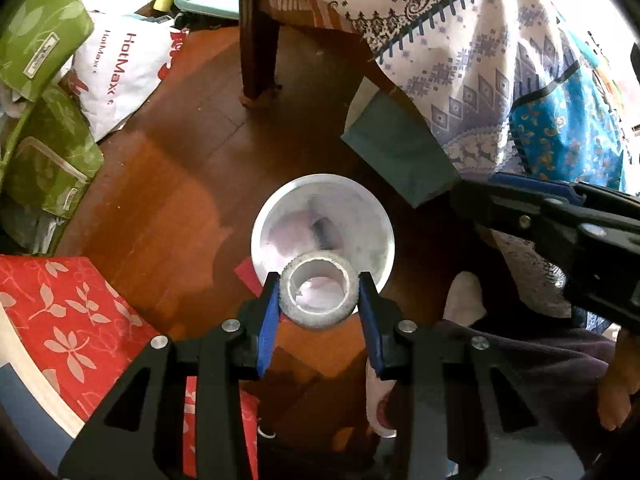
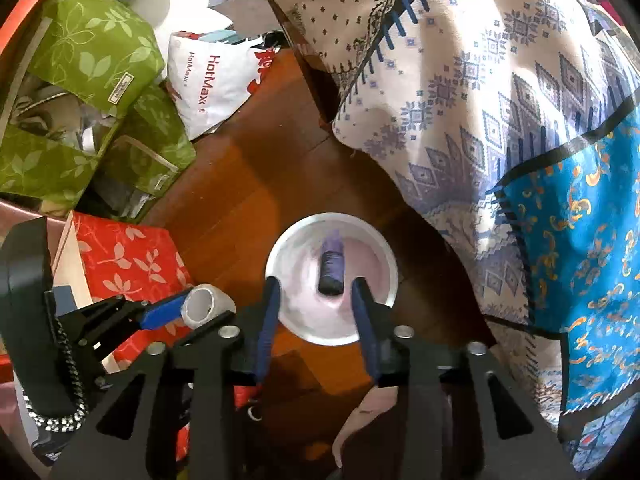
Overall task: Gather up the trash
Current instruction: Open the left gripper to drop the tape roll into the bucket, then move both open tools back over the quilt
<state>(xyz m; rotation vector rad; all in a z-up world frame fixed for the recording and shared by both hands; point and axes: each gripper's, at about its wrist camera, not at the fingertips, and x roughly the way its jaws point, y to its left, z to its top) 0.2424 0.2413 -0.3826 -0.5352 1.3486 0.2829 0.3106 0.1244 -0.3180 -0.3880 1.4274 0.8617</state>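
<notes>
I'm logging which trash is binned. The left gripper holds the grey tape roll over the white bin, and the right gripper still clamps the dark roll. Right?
Not quite. The right gripper has let go: the right wrist view shows the dark roll lying inside the white bin. The left gripper does hold the grey tape roll over it.

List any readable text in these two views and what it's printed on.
"HotMax": red print on the white plastic bag lying on the floor; a smaller second "HotMax" sits beside it.
Small sewn labels on the green leaf-print bags: too small to read.
Nothing else legible.
</notes>
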